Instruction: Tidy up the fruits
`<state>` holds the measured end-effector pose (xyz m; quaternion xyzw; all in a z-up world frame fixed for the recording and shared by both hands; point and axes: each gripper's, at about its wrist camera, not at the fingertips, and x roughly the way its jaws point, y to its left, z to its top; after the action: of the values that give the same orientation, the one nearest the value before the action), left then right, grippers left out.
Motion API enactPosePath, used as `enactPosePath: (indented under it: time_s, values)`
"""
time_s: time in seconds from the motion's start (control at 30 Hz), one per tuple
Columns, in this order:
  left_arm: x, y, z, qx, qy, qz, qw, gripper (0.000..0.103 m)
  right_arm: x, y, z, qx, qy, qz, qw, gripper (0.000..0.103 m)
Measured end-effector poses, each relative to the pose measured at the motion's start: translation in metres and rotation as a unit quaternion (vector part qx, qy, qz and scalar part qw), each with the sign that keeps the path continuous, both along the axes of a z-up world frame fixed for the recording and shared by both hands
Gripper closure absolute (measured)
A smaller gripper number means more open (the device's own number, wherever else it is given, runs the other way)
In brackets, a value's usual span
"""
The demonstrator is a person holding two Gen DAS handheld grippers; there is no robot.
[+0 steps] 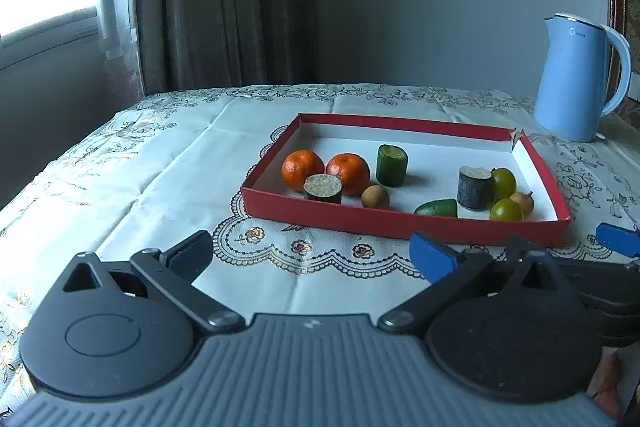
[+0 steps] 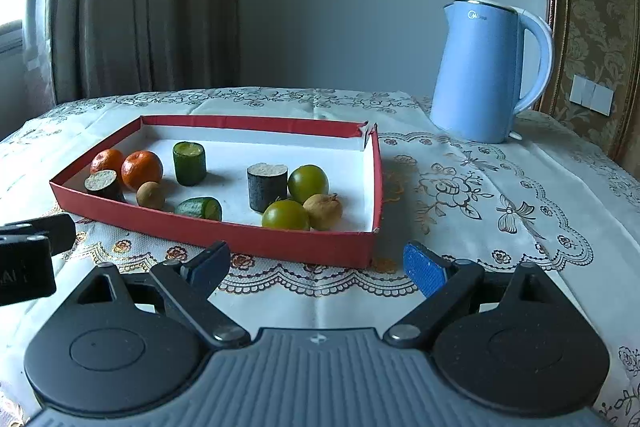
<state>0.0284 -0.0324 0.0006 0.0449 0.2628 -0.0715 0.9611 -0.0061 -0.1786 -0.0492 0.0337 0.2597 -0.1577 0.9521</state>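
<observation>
A: Both sets of fingers (image 1: 312, 259) (image 2: 318, 265) spread wide, holding nothing, near the tray (image 2: 224, 233).
B: Sensible; the fruits (image 2: 142, 169) lie mixed inside it on the counter (image 2: 500, 227).

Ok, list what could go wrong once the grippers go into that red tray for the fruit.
1. The green fruits touch the dark cylinder and a brown longan; grabbing one may nudge the others rolling.
2. The red tray has a low cardboard wall, torn at the far corner; an open right gripper or left gripper could catch and drag it.
3. The blue kettle stands nearby; a wide swing might hit it.
</observation>
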Motion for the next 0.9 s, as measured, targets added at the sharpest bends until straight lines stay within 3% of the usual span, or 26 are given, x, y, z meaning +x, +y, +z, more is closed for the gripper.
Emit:
enactPosePath:
  time_s: [0.9]
  values:
    - [-0.0032, -0.0001, 0.0029, -0.008, -0.004, -0.011, 0.9999, 0.000, 0.0039, 0.0009, -0.0029, 0.002, 0.005, 0.001, 1.000, 0.009]
